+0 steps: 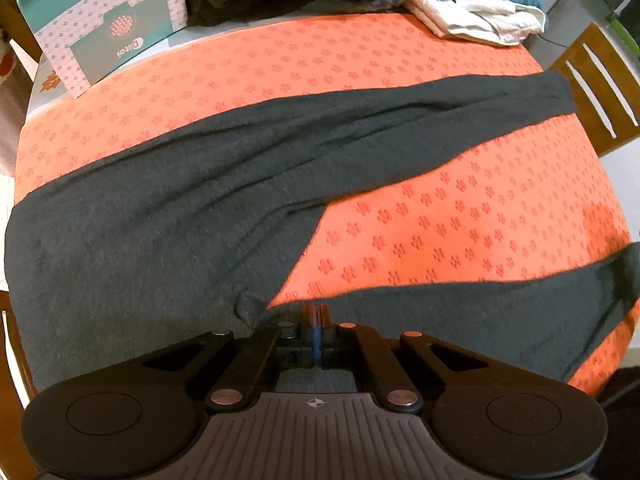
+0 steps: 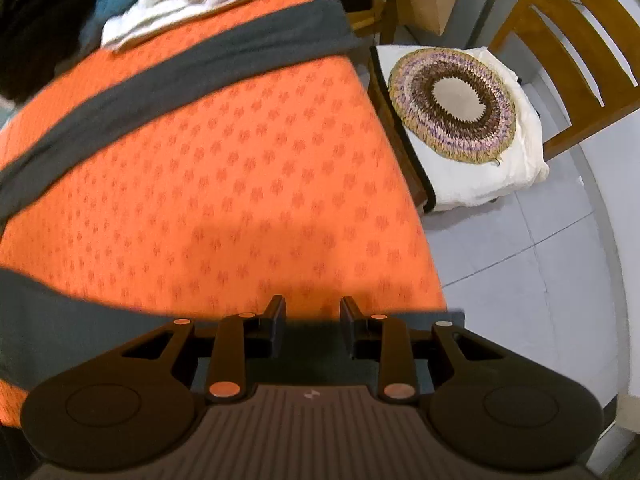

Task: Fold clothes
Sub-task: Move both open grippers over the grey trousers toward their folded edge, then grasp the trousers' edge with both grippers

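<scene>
Dark grey knit leggings (image 1: 168,216) lie spread flat across the orange patterned tablecloth (image 1: 440,232), legs fanned apart toward the right. Left gripper (image 1: 316,316) is pinched fully together right at the near leg's edge, though whether fabric is actually caught between the pads, can't tell. Right gripper (image 2: 313,316) sits partly open over the near leg's end (image 2: 60,320), its fingers not pressing on anything. Folded white cloth (image 1: 476,18) and a teal box (image 1: 104,20) sit at the far edge, and a wooden chair (image 2: 576,40) stands beside the table.
</scene>
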